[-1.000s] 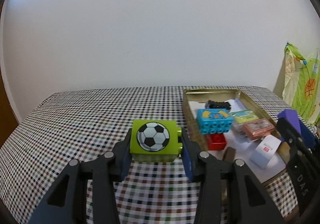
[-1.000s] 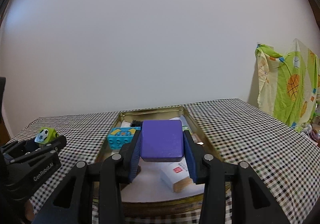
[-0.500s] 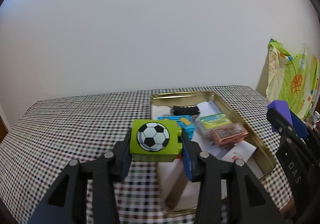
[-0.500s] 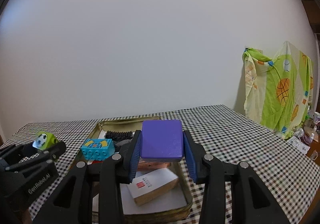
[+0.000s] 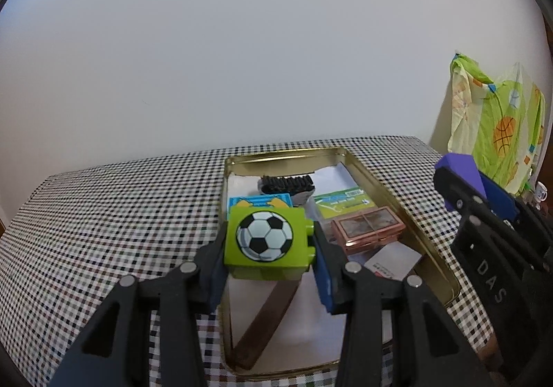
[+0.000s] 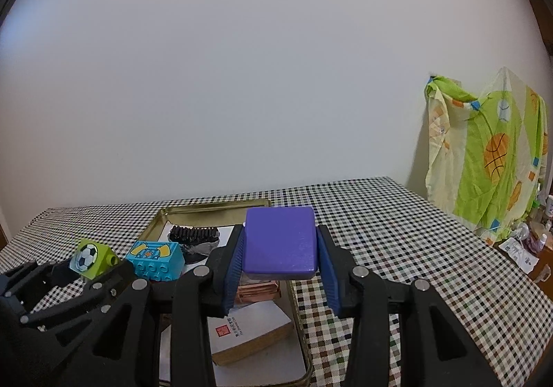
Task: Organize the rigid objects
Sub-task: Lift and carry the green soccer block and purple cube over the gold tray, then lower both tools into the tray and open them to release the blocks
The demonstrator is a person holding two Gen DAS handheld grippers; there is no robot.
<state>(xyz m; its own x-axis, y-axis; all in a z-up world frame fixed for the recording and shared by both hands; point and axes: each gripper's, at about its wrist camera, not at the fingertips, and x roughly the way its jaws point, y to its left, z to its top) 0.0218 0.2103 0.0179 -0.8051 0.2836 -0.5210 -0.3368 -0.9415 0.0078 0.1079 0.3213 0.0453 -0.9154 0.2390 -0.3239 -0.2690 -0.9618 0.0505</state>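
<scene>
My left gripper is shut on a lime green toy brick with a football print, held above the near half of the gold tin tray. The same brick shows at the left of the right wrist view. My right gripper is shut on a purple block and hovers over the tray's right rim; that block also appears at the right of the left wrist view.
The tray lies on a checked tablecloth and holds a blue studded brick, a black comb-like piece, a copper-coloured case, a green-labelled packet, a white card box and a brown strip. Bright cloth hangs far right.
Both grippers have moved rightwards across the table with their loads. The left one, formerly over bare cloth left of the tray, is now over the tray; the right one has reached its right rim.
</scene>
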